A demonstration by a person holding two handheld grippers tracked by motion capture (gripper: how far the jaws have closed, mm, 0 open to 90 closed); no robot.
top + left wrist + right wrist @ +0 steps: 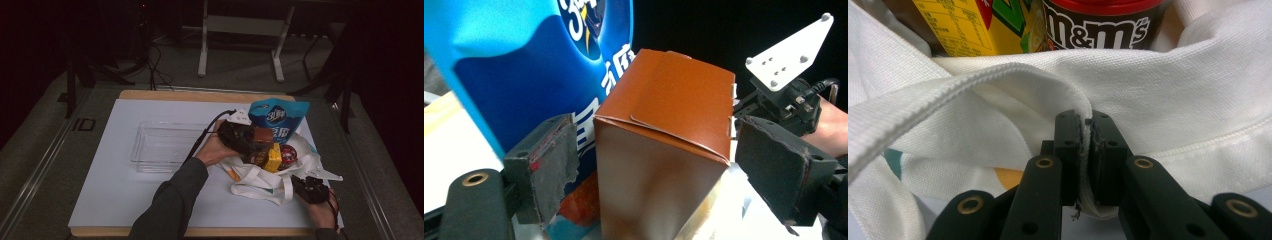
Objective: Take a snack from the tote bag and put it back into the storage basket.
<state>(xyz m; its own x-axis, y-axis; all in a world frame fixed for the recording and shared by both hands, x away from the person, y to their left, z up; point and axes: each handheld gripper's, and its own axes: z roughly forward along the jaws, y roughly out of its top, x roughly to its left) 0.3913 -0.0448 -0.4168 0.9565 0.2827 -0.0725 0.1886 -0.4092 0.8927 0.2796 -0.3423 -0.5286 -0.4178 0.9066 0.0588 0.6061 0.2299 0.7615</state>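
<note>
A white cloth tote bag (260, 182) lies at the right of the white mat. In it stand a brown carton (262, 137), a yellow box (273, 157), a red-lidded M&M's tub (288, 154) and a blue snack bag (277, 117). My left gripper (248, 140) reaches into the bag's mouth. In the left gripper view its jaws stand open on either side of the brown carton (664, 145), with a narrow gap at the left pad (549, 165). My right gripper (1089, 120) is shut on the bag's cloth rim (1158, 100), just below the yellow box (973, 25) and the M&M's tub (1098, 27).
A clear plastic tray (162, 145) sits on the white mat (115, 190) left of the bag. The wooden table edge (200, 95) runs along the back. A white frame's legs (240, 45) stand on the floor beyond. The right gripper's grey plate (789, 50) shows behind the carton.
</note>
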